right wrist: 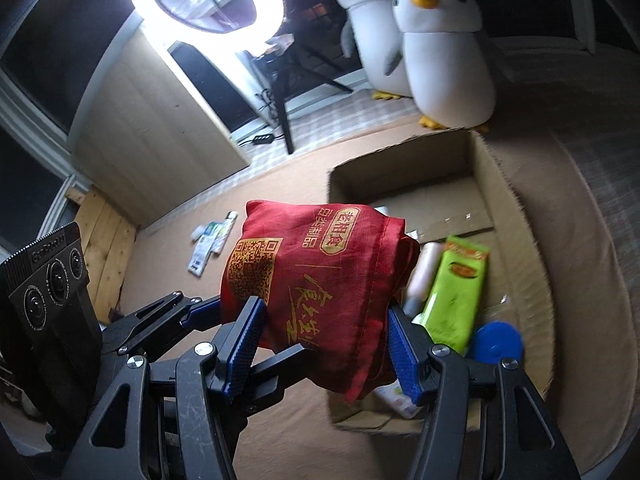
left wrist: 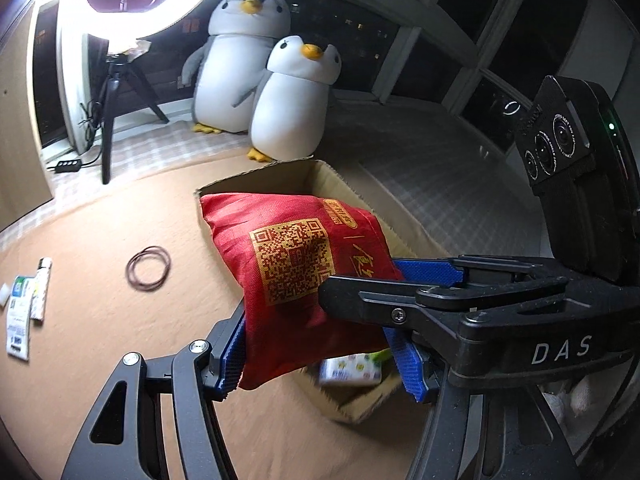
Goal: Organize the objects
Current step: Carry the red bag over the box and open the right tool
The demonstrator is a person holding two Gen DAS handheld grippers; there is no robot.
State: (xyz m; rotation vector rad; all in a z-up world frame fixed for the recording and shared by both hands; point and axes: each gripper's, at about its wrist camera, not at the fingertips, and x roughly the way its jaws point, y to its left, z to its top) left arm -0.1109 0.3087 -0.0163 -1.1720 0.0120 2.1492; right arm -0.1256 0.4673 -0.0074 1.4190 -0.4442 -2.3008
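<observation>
Sachets (left wrist: 24, 304): lying flat at far left on the tan bed cover.
Hair ties (left wrist: 148, 269): dark loops, between the sachets and the box.
Left tongs (left wrist: 320, 354): part open, blue pads pressed on the red bag's lower end.
Red bag (left wrist: 296, 268): held up by both tongs, over the box's near left edge.
Right tongs (right wrist: 326, 350): part open, clamped on the same bag.
Cardboard box (right wrist: 516, 240): open; green tube (right wrist: 454, 288), blue lid (right wrist: 498, 340) inside.
</observation>
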